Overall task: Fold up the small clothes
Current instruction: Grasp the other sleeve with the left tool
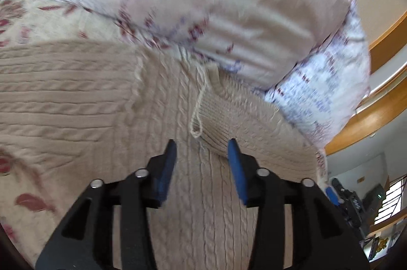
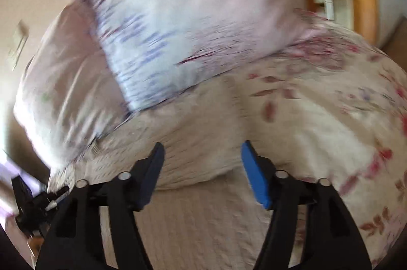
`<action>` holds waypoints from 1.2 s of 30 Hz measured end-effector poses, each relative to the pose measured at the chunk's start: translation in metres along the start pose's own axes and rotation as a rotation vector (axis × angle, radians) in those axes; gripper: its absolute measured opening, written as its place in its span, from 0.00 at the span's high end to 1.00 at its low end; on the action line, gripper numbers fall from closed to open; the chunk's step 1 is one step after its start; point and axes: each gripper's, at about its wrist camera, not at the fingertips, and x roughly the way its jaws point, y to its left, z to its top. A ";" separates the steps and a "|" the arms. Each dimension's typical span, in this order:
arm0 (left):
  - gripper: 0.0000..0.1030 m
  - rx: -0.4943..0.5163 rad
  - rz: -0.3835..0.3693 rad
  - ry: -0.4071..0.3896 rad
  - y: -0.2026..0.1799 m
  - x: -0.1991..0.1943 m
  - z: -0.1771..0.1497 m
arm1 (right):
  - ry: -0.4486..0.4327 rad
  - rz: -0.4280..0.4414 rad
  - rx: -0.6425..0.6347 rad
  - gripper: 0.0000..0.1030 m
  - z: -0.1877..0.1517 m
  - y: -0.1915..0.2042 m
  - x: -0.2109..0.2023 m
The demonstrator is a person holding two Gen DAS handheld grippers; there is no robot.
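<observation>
Here, seen from the left wrist view, the left gripper [image 1: 201, 149] is hovering over a beige cable-knit sweater [image 1: 101, 97], its blue-padded jaws standing apart with nothing between them. To the claw's left the sweater is spreading flat, ribs running sideways; directly ahead of the fingertips a loose loop of yarn [image 1: 196, 117] is dangling beside a plainer-knit folded edge that is reaching up to the right finger. Beyond that, ahead and to the right, a large pale pillow [image 1: 203, 3] with a blue and red printed border is lying against the sweater's far edge, crowding the space ahead of the claw. Further right, a wooden bed rail [image 1: 376, 117] is curving past, with a room and window showing blurred behind it.

From the right wrist view, the right gripper [image 2: 202, 151] is also standing with its jaws wide apart, holding nothing. The knit garment is lying under and between the fingers, bunched in a rounded fold ahead of them. To the claw's left the other gripper is showing dimly at the frame edge. Ahead, two pillows are overlapping. To the right a floral bedspread [image 2: 330, 104] is covering the bed, which is serving as the work surface.
</observation>
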 end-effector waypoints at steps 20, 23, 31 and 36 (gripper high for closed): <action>0.55 -0.512 0.110 -0.215 0.190 -0.135 -0.022 | 0.262 0.123 -0.029 0.12 -0.025 0.031 0.056; 0.58 -0.563 0.102 -0.225 0.201 -0.130 -0.019 | 0.251 0.127 -0.029 0.12 -0.025 0.031 0.051; 0.69 -0.665 0.058 -0.282 0.220 -0.127 -0.015 | 0.227 0.147 -0.052 0.12 -0.020 0.035 0.043; 0.70 -0.696 0.061 -0.309 0.224 -0.125 -0.013 | 0.227 0.154 -0.059 0.12 -0.019 0.034 0.042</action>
